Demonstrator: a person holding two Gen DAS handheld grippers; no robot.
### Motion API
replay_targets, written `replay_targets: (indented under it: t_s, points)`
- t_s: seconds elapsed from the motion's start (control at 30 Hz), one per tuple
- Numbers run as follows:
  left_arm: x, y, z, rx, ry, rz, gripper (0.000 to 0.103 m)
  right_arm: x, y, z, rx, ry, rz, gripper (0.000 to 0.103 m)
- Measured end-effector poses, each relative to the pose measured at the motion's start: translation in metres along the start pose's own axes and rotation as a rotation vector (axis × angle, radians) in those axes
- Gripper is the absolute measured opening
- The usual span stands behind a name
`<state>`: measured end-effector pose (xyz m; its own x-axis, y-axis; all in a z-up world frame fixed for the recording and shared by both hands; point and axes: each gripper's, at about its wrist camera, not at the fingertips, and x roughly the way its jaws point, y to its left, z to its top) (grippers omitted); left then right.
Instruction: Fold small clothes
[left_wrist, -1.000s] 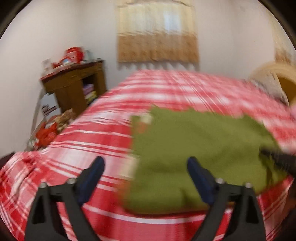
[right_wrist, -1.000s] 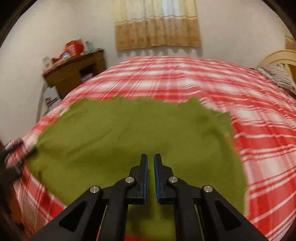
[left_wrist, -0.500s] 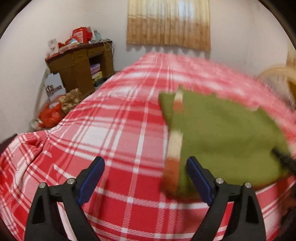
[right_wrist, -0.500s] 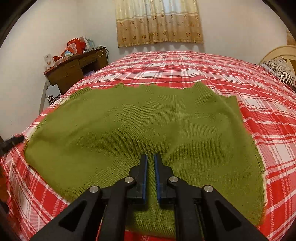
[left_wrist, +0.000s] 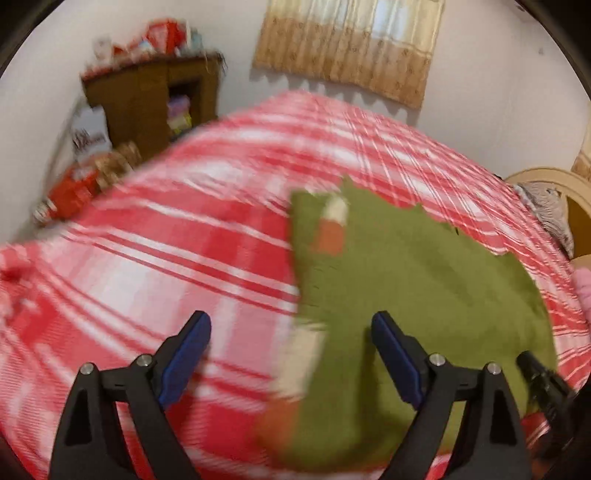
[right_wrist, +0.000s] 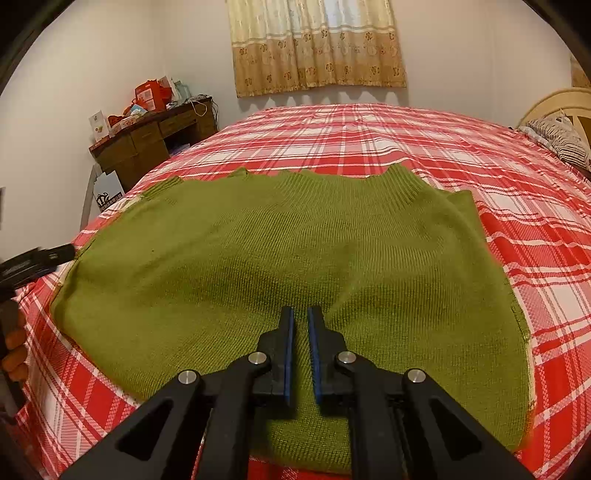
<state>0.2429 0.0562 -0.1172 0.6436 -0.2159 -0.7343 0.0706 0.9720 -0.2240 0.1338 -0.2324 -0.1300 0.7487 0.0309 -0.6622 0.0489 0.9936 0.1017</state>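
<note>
A green knitted sweater (right_wrist: 295, 240) lies flat on the red plaid bed cover (right_wrist: 369, 136). In the blurred left wrist view the sweater (left_wrist: 406, 295) shows a white and orange striped edge (left_wrist: 332, 225) along its left side. My left gripper (left_wrist: 290, 325) hangs just above that edge with its jaws closing. The edge lies under the gap and the pads do not touch it. From the right wrist view the left gripper (right_wrist: 37, 258) sits at the sweater's left side. My right gripper (right_wrist: 300, 317) is shut over the sweater's near middle, with nothing pinched.
A cluttered wooden desk (right_wrist: 155, 136) stands left of the bed, a white paper bag (right_wrist: 109, 192) beside it. Red bags (left_wrist: 74, 188) lie on the floor. A headboard (right_wrist: 554, 107) and striped pillow (right_wrist: 565, 136) are at the right. A person's fingers (right_wrist: 14, 350) show at the left.
The left gripper has swung and dropped closer to the bed, so the sweater's striped left edge now lies between its slightly narrower jaws. The right gripper has stayed put.
</note>
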Motion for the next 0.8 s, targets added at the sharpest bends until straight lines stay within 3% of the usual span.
replay_targets:
  t_s: [0.03,0.07,0.13,0.2,0.3,0.4,0.6,0.8]
  points:
    - [0.009,-0.005,-0.002,-0.009,0.025,-0.022,0.081,0.000,0.001,0.000,-0.004,0.002,-0.006,0.008]
    - [0.012,-0.014,-0.005,0.008,-0.002,0.013,0.080,-0.001,0.002,0.000,-0.009,0.004,-0.015,0.008]
    - [0.009,-0.029,-0.008,0.051,-0.018,-0.025,0.049,-0.008,0.010,0.004,-0.026,-0.008,-0.028,0.008]
    - [0.007,-0.035,-0.008,0.055,-0.025,-0.009,0.047,-0.018,0.019,0.006,-0.009,-0.039,0.045,0.008]
    - [0.006,-0.034,-0.006,0.039,-0.025,-0.004,0.039,-0.015,0.043,0.006,-0.024,-0.015,0.140,0.008]
    - [0.000,-0.033,-0.005,0.020,-0.037,-0.007,0.024,0.003,0.057,-0.002,-0.051,0.034,0.172,0.008]
    - [-0.016,-0.056,0.001,0.082,-0.111,0.008,0.017,0.010,0.042,-0.006,0.018,0.037,0.242,0.008]
    - [-0.037,-0.113,-0.005,0.291,-0.189,-0.025,0.015,0.013,0.032,-0.011,0.099,0.029,0.318,0.008]
